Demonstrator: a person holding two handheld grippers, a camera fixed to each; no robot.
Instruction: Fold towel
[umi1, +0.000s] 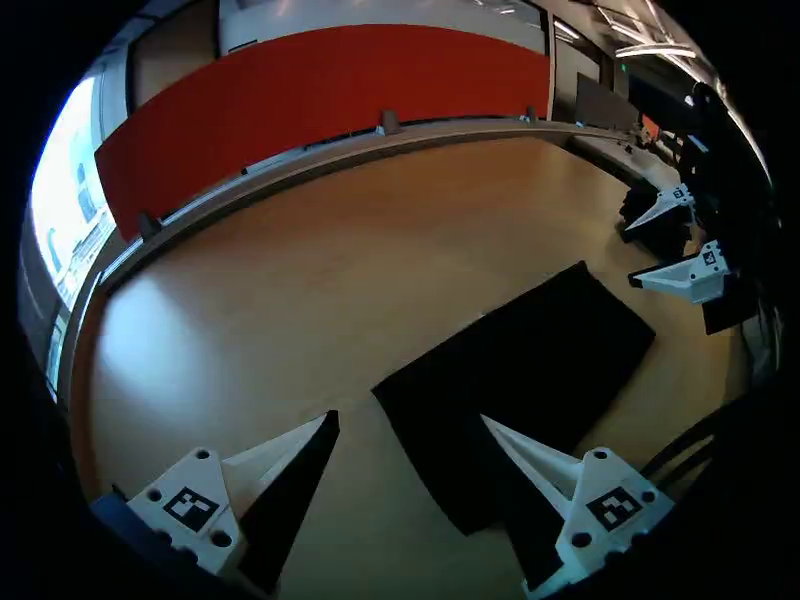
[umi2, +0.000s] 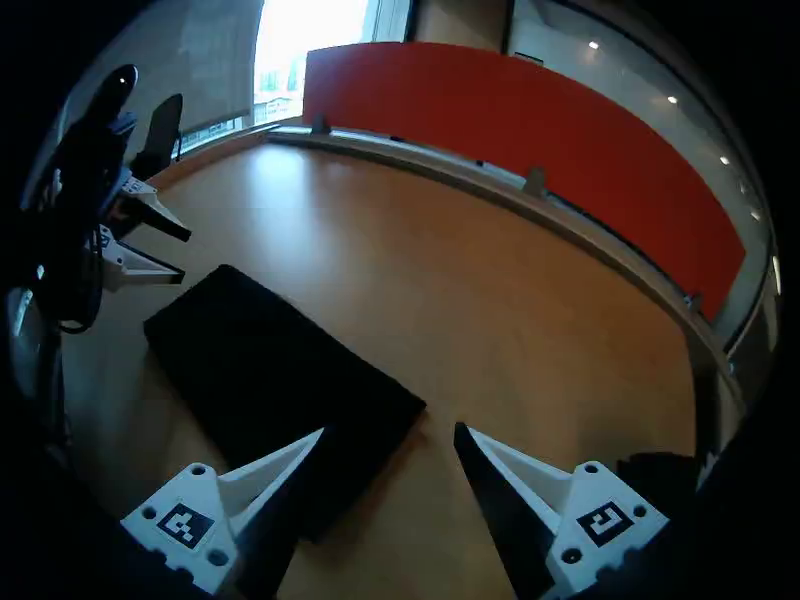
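Black towel (umi1: 530, 370) lies flat as a rectangle on the worktop (umi1: 330, 260), centre-right of frame; lower left in the right gripper view. Left gripper (umi1: 410, 417) and right gripper (umi2: 390, 430): jaws released, empty, hovering at opposite short ends, probably lined up to grab corners.

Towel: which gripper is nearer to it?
Left, narrowly. The left gripper hangs open over one corner of the towel; the right gripper hangs open at the opposite end, one finger over its edge.
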